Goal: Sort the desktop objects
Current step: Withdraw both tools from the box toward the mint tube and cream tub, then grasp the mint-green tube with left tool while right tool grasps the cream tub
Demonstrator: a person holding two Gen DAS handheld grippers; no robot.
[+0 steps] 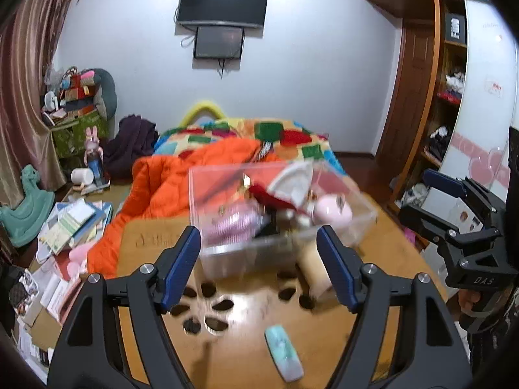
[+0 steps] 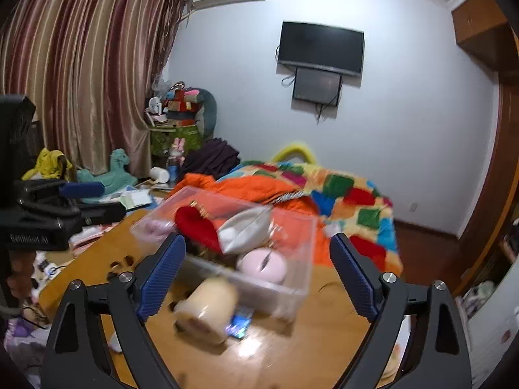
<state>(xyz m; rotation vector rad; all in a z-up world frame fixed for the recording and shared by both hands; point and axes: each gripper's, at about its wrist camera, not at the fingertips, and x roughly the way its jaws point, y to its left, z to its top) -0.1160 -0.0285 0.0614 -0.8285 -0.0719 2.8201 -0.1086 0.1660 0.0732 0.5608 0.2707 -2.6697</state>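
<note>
Left gripper (image 1: 259, 265), black frame with blue ribbed pads, sits at bottom centre of the left wrist view, jaws spread wide, nothing between them. Right gripper (image 2: 258, 272) fills the bottom centre of the right wrist view, same build, jaws also wide and empty; it also shows at the right edge of the left view, side-on.

Clear rectangular plastic bin (image 1: 363, 223) stands mid-frame on the wooden tabletop with petal-shaped cutouts (image 1: 246, 356), motion-blurred in both views. Inside the bin: red heart-shaped plush (image 2: 198, 227) toward its upper left, grey-white zip pouch (image 2: 243, 230) leaning against the plush, round pale pink case (image 2: 261, 265) at the lower right, and a pink-purple ribbed item (image 1: 227, 227) on the left side in the left view, too blurred to identify.

Outside the bin, cream cylindrical jar lying on its side (image 2: 206, 308) is at lower centre of the right view, just in front of the bin's near wall, between the right jaws in the picture. Small blue packet (image 2: 240, 322) lies just right of the jar; cannot tell if they touch. Pale mint-green oblong case (image 1: 283, 351) lies flat on the tabletop at lower centre of the left view, apart from the bin.

Behind the table: orange quilt (image 1: 155, 188) over a bed with multicoloured patchwork blanket (image 1: 292, 136). Black wall-mounted TV (image 1: 223, 5) upper centre. Striped curtain (image 2: 81, 64) upper left of right view.
</note>
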